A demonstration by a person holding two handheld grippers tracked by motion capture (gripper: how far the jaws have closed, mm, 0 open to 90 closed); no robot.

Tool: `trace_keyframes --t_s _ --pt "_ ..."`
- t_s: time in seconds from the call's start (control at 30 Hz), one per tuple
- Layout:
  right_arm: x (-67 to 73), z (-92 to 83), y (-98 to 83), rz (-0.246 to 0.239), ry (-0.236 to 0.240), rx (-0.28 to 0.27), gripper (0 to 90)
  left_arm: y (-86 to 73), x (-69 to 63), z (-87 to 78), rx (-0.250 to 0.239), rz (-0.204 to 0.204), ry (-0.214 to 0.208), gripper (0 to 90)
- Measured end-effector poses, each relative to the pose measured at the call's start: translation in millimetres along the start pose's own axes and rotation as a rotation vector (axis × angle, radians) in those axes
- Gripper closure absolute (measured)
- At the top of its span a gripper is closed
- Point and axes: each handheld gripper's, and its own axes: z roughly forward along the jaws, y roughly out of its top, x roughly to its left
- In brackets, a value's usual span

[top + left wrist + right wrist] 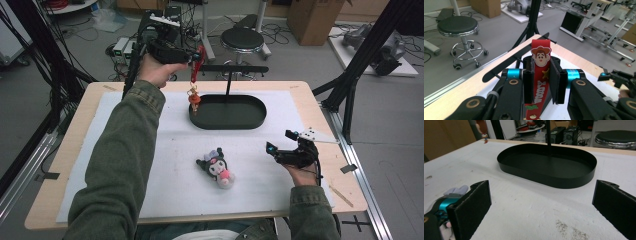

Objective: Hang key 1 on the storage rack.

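One black oval tray (228, 112), one plush toy (218, 167) and one red strap (540, 75) with a small figure (194, 98) hanging from it were in view, along with two tongs. The left tongs (196, 57) were held up above the far edge of the tabletop (65, 150), closed on the red strap, which bore a cowboy face at its top; the figure dangled over the tray's left rim. The right tongs (280, 141) rested low near the right side of the tabletop, jaws spread wide with nothing between them, pointing toward the tray. The plush toy lay on the white mat (130, 150) near the middle, to the left of the right tongs and well apart from the tray. A thin black post (229, 82) with a crossbar rose from the tray's far side. A round stool (242, 39) stood on the floor beyond the tabletop.
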Motion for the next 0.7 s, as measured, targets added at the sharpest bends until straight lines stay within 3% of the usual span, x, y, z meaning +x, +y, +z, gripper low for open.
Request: trace_keyframes --t_s 0.03,0.07,0.1,0.27,0.37,0.5,0.67,0.7 --pt "0.0 -0.1 0.0 0.000 0.000 -0.001 1.0 2.8 -0.6 6.2 0.004 -0.013 0.026 75.5" --pt "0.0 -0.1 0.0 0.000 0.000 -0.001 1.0 2.8 -0.6 6.2 0.004 -0.013 0.026 75.5" --pt "-0.3 0.3 0.0 -0.002 0.001 -0.002 1.0 5.2 0.9 11.5 -0.009 -0.038 0.029 75.5" --pt "1.7 0.9 -0.9 -0.011 0.006 0.006 1.0 6.3 7.0 21.1 -0.056 -0.079 0.011 75.5" --pt "2.1 1.0 -1.3 -0.020 0.005 0.008 1.0 7.7 13.4 32.2 -0.062 -0.097 0.045 75.5" --pt "2.4 0.9 -2.3 -0.023 0.000 0.018 1.0 13.2 16.9 41.0 -0.044 -0.085 0.082 75.5" --pt "3.4 2.7 -2.8 -0.030 0.001 0.029 1.0 18.9 17.6 45.2 -0.049 -0.081 0.086 75.5" --pt "2.7 2.7 -2.8 -0.036 0.002 0.025 1.0 20.7 17.4 48.3 -0.031 -0.077 0.105 75.5"
